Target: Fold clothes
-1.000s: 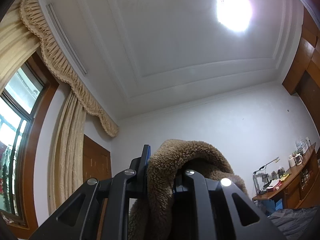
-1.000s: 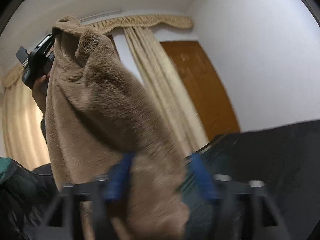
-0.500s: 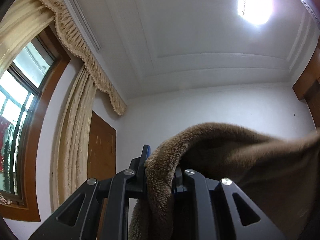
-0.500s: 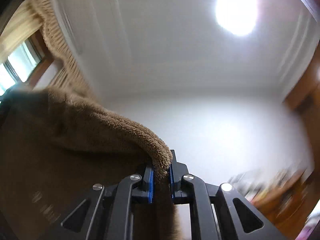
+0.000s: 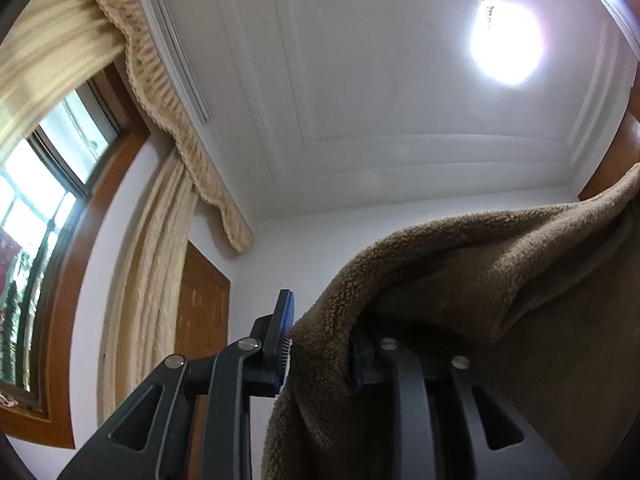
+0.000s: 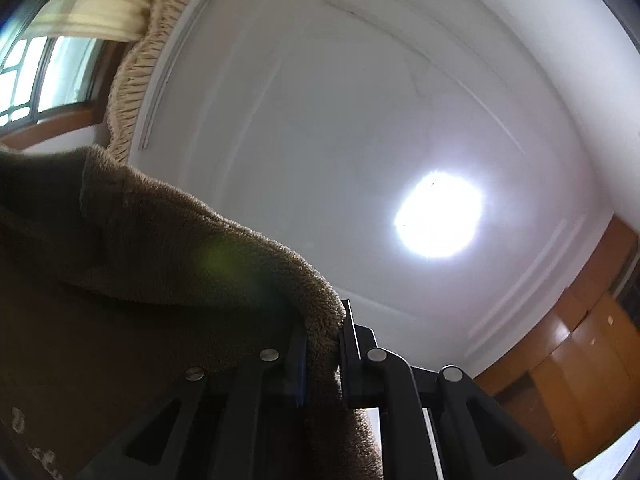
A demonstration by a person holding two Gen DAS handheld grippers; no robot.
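- I have the brown fleece garment (image 5: 500, 280) held up in the air by two points on its edge, one per gripper. My reading: it hangs free this way so it can be spread before the first fold.
- Left gripper (image 5: 320, 352): the fleece edge sits between the jaws at lower centre of the left view. The jaws have just been opening. A sliver of gap shows at the left pad; the right pad is buried in pile, so I read the pinch as slackened, not firm.
- Right gripper (image 6: 322, 354): jaws pressed together on a rolled fleece edge at lower centre of the right view. Firm pinch.
- The cloth runs from the left gripper out to the right edge of the left view, and from the right gripper out to the left edge of the right view, so it spans between my two hands.
- Pose: both grippers tilt upward. Each view is mostly ceiling, with the ceiling lamp (image 6: 438, 216) in sight; the right one tilts steeper.
- The curtain (image 5: 148, 292) and window (image 5: 44, 184) fill the left side of the left view.
- Risk, as I judge it: the left corner could slip out.
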